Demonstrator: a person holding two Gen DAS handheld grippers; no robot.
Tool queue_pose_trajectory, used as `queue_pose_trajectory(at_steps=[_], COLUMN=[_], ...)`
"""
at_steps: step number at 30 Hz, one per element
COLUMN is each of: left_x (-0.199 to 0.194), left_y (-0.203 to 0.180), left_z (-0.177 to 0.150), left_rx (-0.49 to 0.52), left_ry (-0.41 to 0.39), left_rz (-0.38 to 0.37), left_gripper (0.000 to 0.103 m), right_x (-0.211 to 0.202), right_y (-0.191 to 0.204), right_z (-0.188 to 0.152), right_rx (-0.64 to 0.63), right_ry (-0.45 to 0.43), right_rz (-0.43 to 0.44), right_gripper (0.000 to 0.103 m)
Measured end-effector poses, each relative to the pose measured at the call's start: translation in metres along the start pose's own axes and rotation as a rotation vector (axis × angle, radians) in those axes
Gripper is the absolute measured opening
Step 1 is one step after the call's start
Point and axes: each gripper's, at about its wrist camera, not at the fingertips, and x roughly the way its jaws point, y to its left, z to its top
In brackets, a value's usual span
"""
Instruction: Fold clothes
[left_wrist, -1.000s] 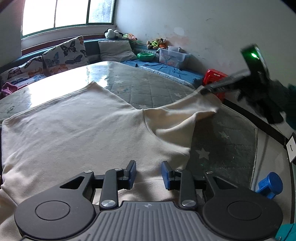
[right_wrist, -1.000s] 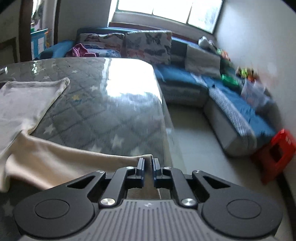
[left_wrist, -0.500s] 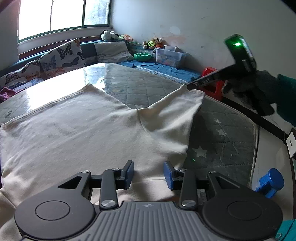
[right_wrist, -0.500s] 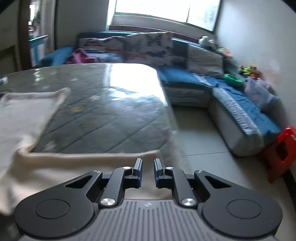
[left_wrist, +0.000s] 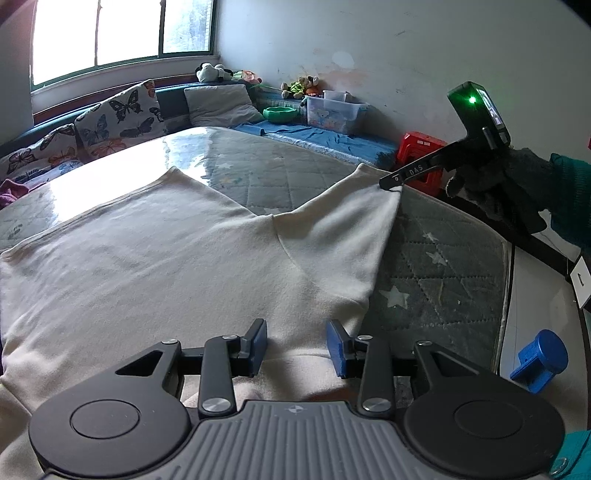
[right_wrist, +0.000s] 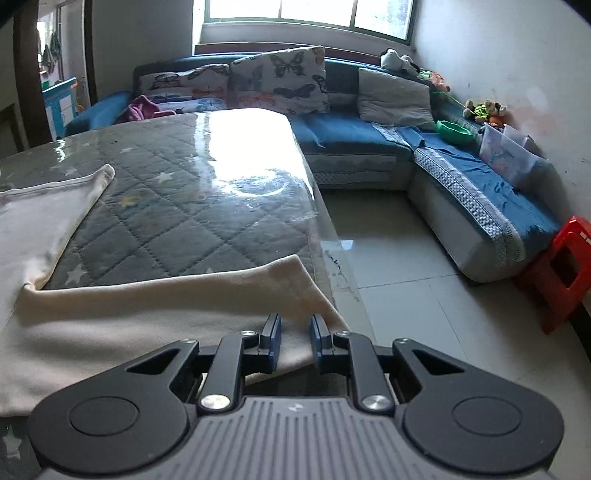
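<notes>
A cream shirt lies spread over the quilted tabletop, filling the left and centre of the left wrist view. One sleeve stretches toward the right of the frame. The right claw meets the sleeve's end at upper right; in its own view the blue pads stand slightly apart over the cloth edge, gripping nothing. The left claw hovers at bottom centre above the shirt, its pads wide apart. A gloved hand holds the right claw.
</notes>
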Motion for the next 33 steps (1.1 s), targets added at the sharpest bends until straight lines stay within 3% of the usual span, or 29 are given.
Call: queue_pose_trajectory(at_steps=[5, 12, 15, 22, 26, 33], left_x=[-0.006, -0.026, -0.041, -0.067, -0.068, -0.06], left_y=[0.002, 0.012, 0.029, 0.094, 0.136, 0.164], left_z=[0.0, 0.001, 0.0, -0.009, -0.014, -0.025], left_rx=[-0.019, -0.07, -0.106, -0.23, -0.311, -0.354], left_ry=[-0.012, -0.056, -0.081, -0.102, -0.072, -0.028], left_rz=[0.014, 0.076, 0.143, 0.383, 0.506, 0.559], left_gripper=[0.039, 0.039, 0.04, 0.039, 0.038, 0.037], right_x=[-0.007, -0.01, 0.0, -0.011, -0.022, -0.039], right_y=[0.013, 0.056, 0.066, 0.082, 0.101, 0.138], right_z=[0.006, 0.012, 0.01, 0.016, 0.018, 0.021], right_rx=[-0.023, -0.074, -0.09, -0.106, -0.14, -0.224], right_ry=[-0.023, -0.038, -0.016, -0.043, -0.07, -0.095], right_rz=[0.011, 0.131, 0.132, 0.149, 0.197, 0.287], right_gripper=[0.021, 0.032, 0.032, 0.034, 0.036, 0.037])
